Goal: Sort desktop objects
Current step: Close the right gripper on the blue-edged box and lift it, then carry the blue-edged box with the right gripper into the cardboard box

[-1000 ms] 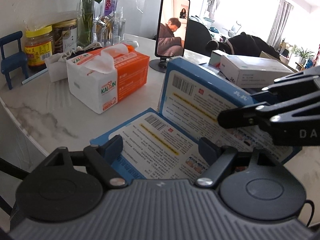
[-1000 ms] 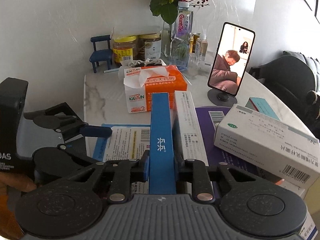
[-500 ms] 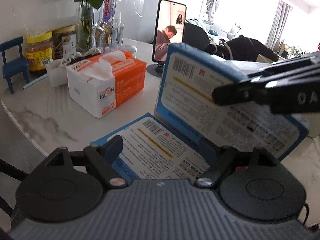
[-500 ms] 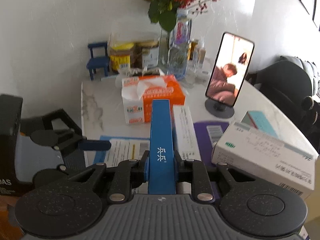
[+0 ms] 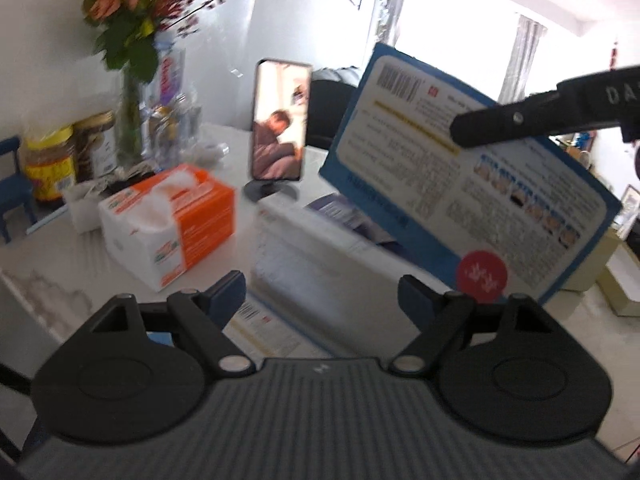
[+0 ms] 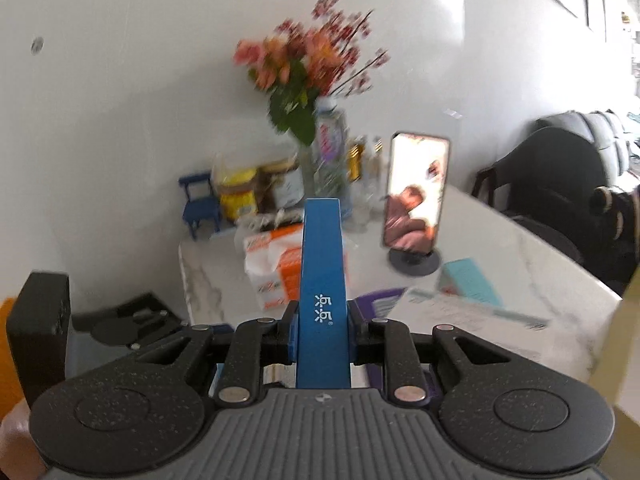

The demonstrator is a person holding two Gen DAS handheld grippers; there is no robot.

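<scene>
My right gripper pinches a flat blue box edge-on, both pads pressed against its narrow sides, the box clear of the marble table. From this wrist I see only the box's blue spine with white characters. My left wrist camera shows its broad face: barcode, printed text, a red round sticker, with one right finger lying across it. My left gripper hangs above the table with jaws spread, nothing between them; a second printed blue box lies flat below. An orange-and-white tissue pack, a phone on a stand and a vase of flowers stand beyond. Only the right view shows a teal box on the table.
</scene>
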